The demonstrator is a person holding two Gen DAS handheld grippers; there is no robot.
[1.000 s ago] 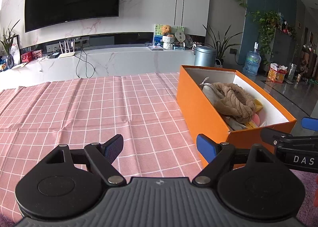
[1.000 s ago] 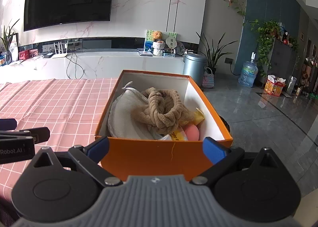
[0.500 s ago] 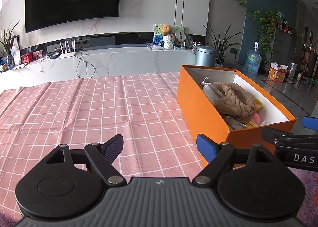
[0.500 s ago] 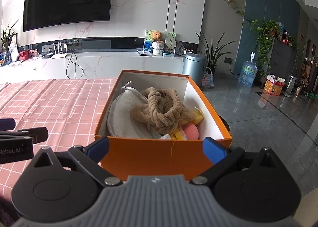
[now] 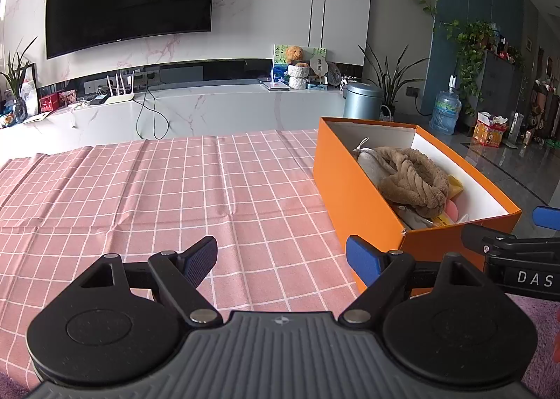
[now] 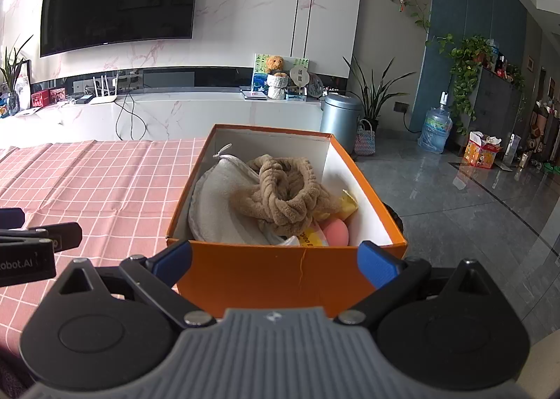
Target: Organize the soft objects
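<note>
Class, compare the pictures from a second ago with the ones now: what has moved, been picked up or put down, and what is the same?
Nothing visibly changed. Both grippers, left and right, remain open and empty, the right one at the near end of the orange box. The brown knotted headband and the white cloth still lie inside the box, on the pink checked tablecloth.

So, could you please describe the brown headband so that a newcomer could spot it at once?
Find the orange box at the right edge of the pink checked tablecloth. Inside it, on top of the pile, lies the brown headband. It is the only plush, twisted, knotted loop there, resting against a flat pale grey cloth pouch and above a smooth pink egg-shaped thing.
</note>
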